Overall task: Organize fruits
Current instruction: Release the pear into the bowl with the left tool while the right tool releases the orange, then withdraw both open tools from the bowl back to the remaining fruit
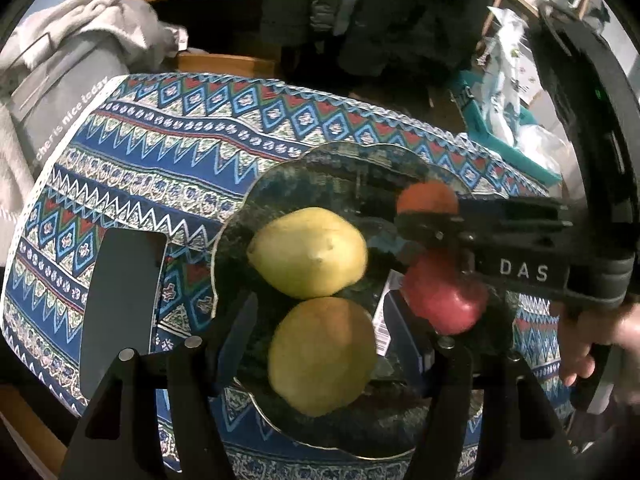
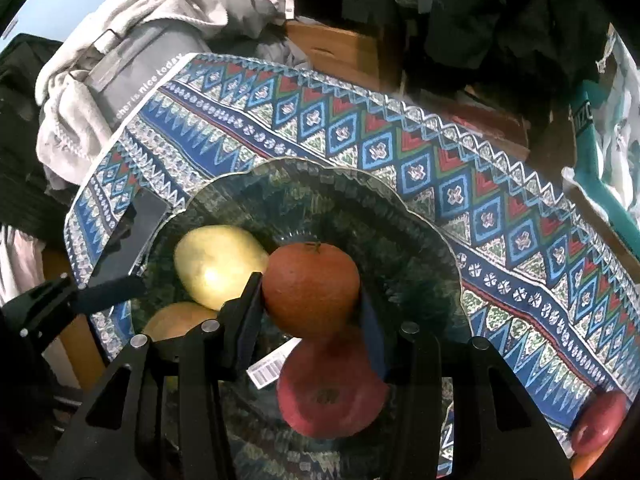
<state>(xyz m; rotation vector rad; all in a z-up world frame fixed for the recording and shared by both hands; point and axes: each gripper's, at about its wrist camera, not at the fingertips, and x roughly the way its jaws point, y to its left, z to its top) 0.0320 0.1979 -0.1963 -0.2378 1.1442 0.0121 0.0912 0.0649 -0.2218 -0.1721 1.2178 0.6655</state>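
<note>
At far left, a grey bag [image 2: 132,68] under a pale towel [image 2: 120,12] is printed with the partly hidden words "…ther is nice today". A dark flat slab [image 1: 120,300], possibly a phone, lies on the patterned cloth [image 1: 168,136] of the desk, just left of the glass plate [image 2: 420,240].

The left tool [image 1: 320,344] hangs over the plate with its jaws apart around the near pear [image 1: 322,356]; no pad is seen pressing on it, so it is read as open. The far pear [image 1: 308,252] touches the near one.

Further right, the right tool [image 2: 312,304] is clamped on the orange [image 2: 312,288], held above the plate and just over a red apple [image 2: 332,392]. A barcode sticker [image 2: 266,374] lies beside the apple; its digits cannot be read. "DAS" is read on the right tool's body in the left view. A second red apple [image 2: 600,424] sits off the plate at near right.

Judgement: the orange is firm but round with slightly yielding peel, best held across its widest girth; pears and apples bruise, so gentle setting down is advised.
</note>
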